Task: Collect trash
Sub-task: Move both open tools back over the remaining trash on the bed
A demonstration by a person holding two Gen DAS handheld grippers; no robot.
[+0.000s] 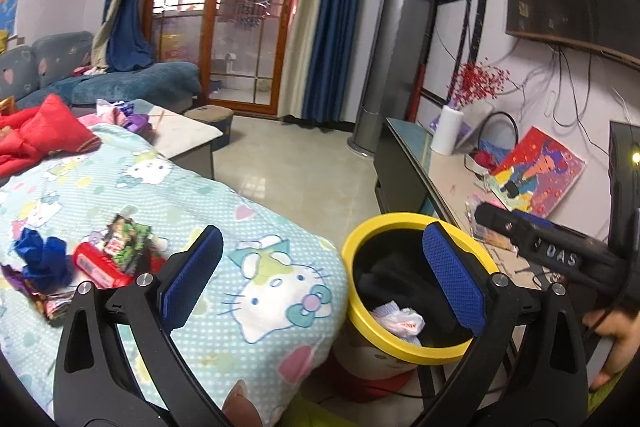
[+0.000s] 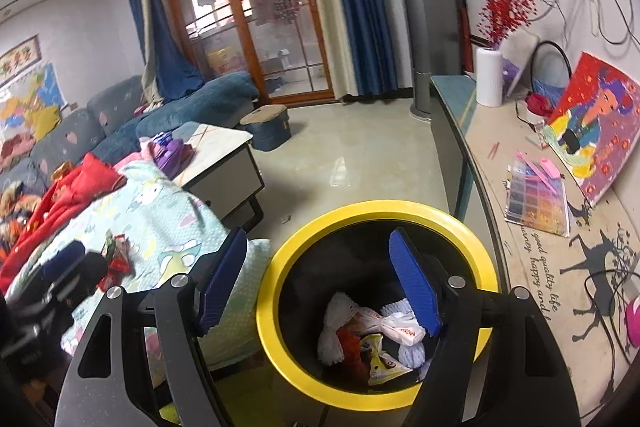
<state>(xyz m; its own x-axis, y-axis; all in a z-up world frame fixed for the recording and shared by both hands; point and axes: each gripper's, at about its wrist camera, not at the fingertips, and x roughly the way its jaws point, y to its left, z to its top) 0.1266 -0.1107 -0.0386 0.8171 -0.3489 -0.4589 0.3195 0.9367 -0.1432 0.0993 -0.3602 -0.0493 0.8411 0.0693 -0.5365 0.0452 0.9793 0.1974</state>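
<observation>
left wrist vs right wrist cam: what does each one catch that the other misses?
Left wrist only: the right gripper seen from outside, a hand on its handle, and a blue crumpled wrapper beside a red packet on the blanket.

Right wrist only: the bead tray on the sideboard and the full litter in the bin, including a yellow wrapper.

Both: the yellow-rimmed trash bin, the Hello Kitty blanket, open empty jaws.

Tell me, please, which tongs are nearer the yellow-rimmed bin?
Right. The right tongs hang open over the bin; the left tongs straddle its edge beside the blanket.
</observation>
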